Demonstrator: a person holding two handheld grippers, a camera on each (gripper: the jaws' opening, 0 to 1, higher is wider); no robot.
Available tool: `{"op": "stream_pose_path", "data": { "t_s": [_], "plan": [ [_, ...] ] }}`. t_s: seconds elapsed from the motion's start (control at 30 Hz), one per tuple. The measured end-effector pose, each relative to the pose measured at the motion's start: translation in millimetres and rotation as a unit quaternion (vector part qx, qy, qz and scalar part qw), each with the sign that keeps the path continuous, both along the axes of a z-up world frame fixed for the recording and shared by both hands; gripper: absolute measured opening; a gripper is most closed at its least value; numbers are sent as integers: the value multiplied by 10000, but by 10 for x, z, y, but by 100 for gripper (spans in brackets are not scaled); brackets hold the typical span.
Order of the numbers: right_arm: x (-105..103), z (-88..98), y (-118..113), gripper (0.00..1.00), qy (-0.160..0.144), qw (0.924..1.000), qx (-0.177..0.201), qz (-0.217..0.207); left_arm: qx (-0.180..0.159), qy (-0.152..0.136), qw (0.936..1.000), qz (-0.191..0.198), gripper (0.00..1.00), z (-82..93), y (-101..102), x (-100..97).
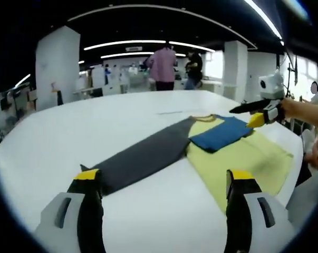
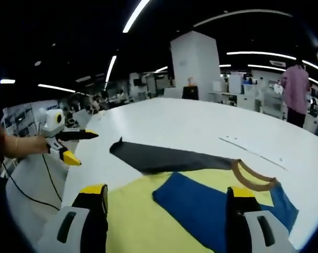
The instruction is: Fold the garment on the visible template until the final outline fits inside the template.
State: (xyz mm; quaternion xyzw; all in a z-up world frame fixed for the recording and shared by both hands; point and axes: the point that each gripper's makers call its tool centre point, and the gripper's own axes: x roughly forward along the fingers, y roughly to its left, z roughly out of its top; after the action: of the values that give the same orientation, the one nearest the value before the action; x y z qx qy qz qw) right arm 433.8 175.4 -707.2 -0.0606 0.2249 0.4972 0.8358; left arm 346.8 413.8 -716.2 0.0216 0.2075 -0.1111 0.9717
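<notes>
In the left gripper view, the left claw [image 1: 164,182] is wide open and holds nothing, hovering over the white counter [image 1: 53,142]. Just beyond it the garment [image 1: 238,153] lies flat: a dark grey sleeve [image 1: 143,155] stretches to the near left, the yellow body is at the right, w/ a blue panel [image 1: 222,134] on top near the collar. At far right the right claw [image 1: 259,113] comes in above the garment, and looks parted w/ nothing between.

In the right gripper view, the right claw [image 2: 166,197] is also wide open and empty, directly over the yellow and blue cloth.

The fabric seems light, soft and floppy, prob. easy to wrinkle. I would pinch the sleeve tip and a hem corner.
</notes>
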Motion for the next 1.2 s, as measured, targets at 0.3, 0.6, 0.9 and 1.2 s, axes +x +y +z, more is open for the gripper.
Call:
{"op": "stream_pose_path", "data": {
  "t_s": [0.3, 0.6, 0.9, 1.2],
  "plan": [
    [-91, 8, -118, 90, -16, 10000, 0, -51, 112, -5, 9988, 483, 74, -125, 373, 142],
    [-177, 52, -222, 90, -39, 9999, 87, -90, 260, 24, 9957, 889, 57, -258, 608, 243],
    [-286, 63, -311, 90, -70, 9998, 130, -105, 400, 178, 9925, 1141, 43, -373, 684, 284],
    [-343, 108, -332, 90, -125, 9997, 195, -104, 660, 482, 9879, 1320, 27, -528, 801, 315]
  ]
}}
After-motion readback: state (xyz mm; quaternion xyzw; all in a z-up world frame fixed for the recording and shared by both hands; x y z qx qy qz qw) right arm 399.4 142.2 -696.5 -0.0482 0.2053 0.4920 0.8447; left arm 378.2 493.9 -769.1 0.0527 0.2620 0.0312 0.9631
